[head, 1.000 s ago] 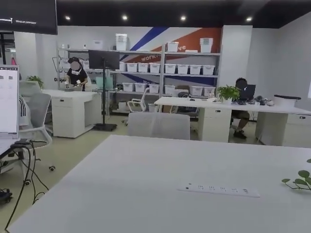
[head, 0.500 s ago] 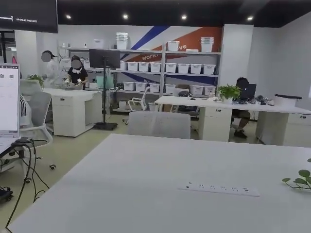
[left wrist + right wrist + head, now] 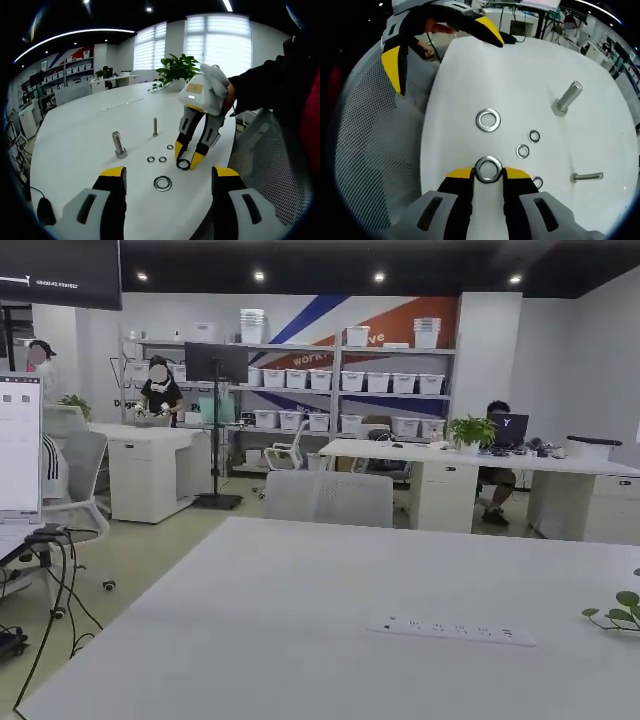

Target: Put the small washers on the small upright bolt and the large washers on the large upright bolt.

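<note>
The right gripper (image 3: pixel 488 174) is clamped on a large washer (image 3: pixel 183 164) down at the bench (image 3: pixel 470 75), close to the near edge where a mesh chair (image 3: pixel 260 150) stands. By that same edge the left gripper (image 3: pixel 168 172) hangs with jaws wide apart, holding nothing. A second large washer (image 3: pixel 162 183) lies between the two; three small washers (image 3: pixel 150 159) sit just inward. The large bolt (image 3: pixel 119 145) and small bolt (image 3: pixel 155 127) stand upright further in, bare white top around them. A plant (image 3: pixel 177 70) sits toward the far edge; office shelves (image 3: pixel 340 390) line the room.
</note>
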### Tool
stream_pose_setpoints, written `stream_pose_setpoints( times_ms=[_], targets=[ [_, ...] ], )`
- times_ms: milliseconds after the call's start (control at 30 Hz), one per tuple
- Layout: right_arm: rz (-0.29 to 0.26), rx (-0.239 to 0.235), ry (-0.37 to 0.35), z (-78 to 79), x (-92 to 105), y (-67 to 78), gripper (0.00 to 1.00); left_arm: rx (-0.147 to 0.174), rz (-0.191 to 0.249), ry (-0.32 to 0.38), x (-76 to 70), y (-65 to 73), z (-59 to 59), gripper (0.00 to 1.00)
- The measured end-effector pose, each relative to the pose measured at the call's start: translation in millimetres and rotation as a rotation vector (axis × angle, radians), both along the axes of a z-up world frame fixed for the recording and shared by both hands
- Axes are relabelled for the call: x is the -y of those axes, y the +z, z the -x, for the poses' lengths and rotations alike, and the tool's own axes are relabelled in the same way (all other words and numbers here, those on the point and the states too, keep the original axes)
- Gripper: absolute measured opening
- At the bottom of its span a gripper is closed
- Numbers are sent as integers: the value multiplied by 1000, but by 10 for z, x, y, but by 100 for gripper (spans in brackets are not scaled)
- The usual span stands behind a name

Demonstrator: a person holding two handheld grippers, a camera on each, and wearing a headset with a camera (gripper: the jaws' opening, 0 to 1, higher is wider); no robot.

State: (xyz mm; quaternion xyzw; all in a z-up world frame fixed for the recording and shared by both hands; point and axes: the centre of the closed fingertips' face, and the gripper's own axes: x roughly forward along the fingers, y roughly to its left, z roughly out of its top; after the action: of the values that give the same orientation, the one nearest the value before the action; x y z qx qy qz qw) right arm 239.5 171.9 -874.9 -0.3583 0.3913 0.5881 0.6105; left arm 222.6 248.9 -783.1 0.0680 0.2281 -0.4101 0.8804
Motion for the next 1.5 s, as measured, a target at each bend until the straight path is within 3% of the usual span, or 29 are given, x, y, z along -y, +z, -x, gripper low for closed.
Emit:
stream_pose_setpoints(
  times_ms=[433, 767, 900, 1067, 1167, 1367, 1500],
  targets=[
    [-15, -8, -24, -29, 16, 53, 23, 5, 0, 9, -12, 4, -21, 69],
    [-54, 16, -43, -152, -31, 278, 23, 24, 4, 46, -88, 36, -76, 68],
    [-69, 22, -44, -194, -61, 381, 23, 37, 23, 59, -152, 104, -130, 68],
    [-92, 33, -41, -260, -106, 530, 23, 50, 6, 66, -251, 130, -219, 68],
    [-100, 48, -35, -300, -125, 616, 23, 54, 5, 81, -322, 154, -330, 68],
    [-132, 71, -43, -422, -162, 812, 23, 59, 1, 84, -348, 153, -476, 68],
    [-150, 89, -52, -516, -173, 908, 23, 62, 14, 89, -300, 130, -495, 68]
  ],
)
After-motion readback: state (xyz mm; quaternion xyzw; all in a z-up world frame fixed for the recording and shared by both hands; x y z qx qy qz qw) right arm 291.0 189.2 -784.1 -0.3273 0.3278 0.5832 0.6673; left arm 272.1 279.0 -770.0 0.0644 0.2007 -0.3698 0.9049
